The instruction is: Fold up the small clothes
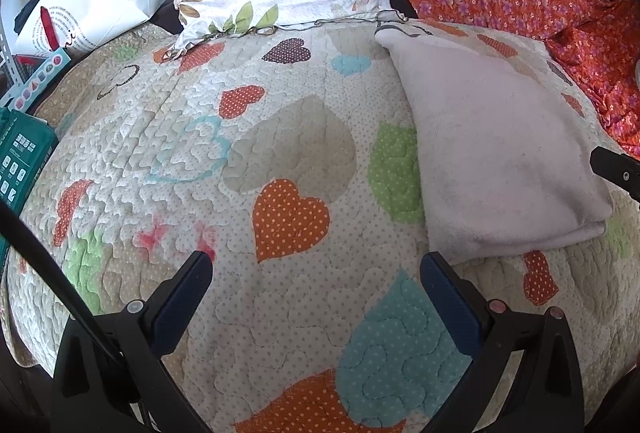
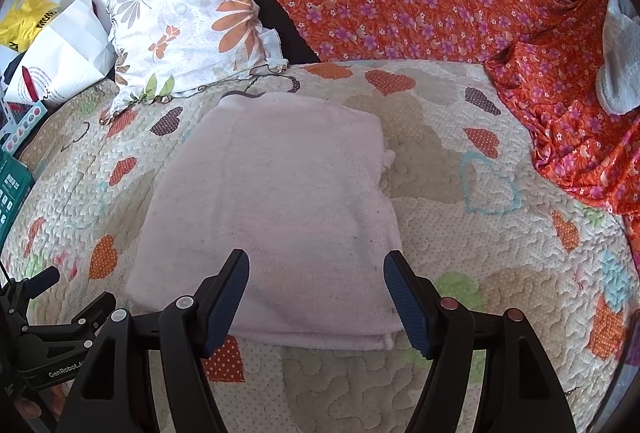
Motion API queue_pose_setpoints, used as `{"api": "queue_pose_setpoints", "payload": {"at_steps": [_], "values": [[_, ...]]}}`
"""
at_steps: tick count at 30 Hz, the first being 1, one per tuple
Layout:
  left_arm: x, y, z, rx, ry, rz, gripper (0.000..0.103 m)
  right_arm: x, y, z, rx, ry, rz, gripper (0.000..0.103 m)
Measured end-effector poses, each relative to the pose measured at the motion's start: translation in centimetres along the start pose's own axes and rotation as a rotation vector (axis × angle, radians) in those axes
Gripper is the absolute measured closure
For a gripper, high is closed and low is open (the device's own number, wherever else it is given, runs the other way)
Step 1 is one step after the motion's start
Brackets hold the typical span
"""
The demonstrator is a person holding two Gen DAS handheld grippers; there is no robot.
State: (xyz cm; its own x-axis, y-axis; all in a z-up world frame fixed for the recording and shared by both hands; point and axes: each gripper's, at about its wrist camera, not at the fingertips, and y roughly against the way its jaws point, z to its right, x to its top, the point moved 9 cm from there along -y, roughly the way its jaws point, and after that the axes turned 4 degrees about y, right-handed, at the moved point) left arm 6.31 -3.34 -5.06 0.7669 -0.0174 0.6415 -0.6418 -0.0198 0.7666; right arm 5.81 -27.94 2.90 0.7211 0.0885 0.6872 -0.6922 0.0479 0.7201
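one small garment (image 2: 272, 209) folded flat on a heart-patterned quilt (image 2: 460, 273), both grippers empty.
the pale pink cloth lies as a neat layered rectangle in mid-quilt, its doubled edges showing at the near side, so the folding looks largely done; perhaps one more fold or setting it aside remains. the right gripper (image 2: 316, 297) hovers over its near edge with jaws spread and nothing between them; the left gripper (image 1: 316, 293), also spread wide, hangs over bare quilt beside the cloth. a floral pillow (image 2: 188, 25) lies beyond.
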Motion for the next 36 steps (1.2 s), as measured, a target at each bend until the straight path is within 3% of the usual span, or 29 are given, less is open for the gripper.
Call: {"api": "queue_pose_setpoints", "payload": {"at_steps": [27,36], "values": [[-0.6,-0.7,0.3,-0.004,-0.003,-0.035,0.000,-0.2,0.1,0.3,0.000,-0.011,0.004,0.027],[-0.4,-0.6,-0.4,0.021,0.003,-0.033,0.000,-0.3,0.0,-0.8,-0.023,0.050,0.012,0.027]]}}
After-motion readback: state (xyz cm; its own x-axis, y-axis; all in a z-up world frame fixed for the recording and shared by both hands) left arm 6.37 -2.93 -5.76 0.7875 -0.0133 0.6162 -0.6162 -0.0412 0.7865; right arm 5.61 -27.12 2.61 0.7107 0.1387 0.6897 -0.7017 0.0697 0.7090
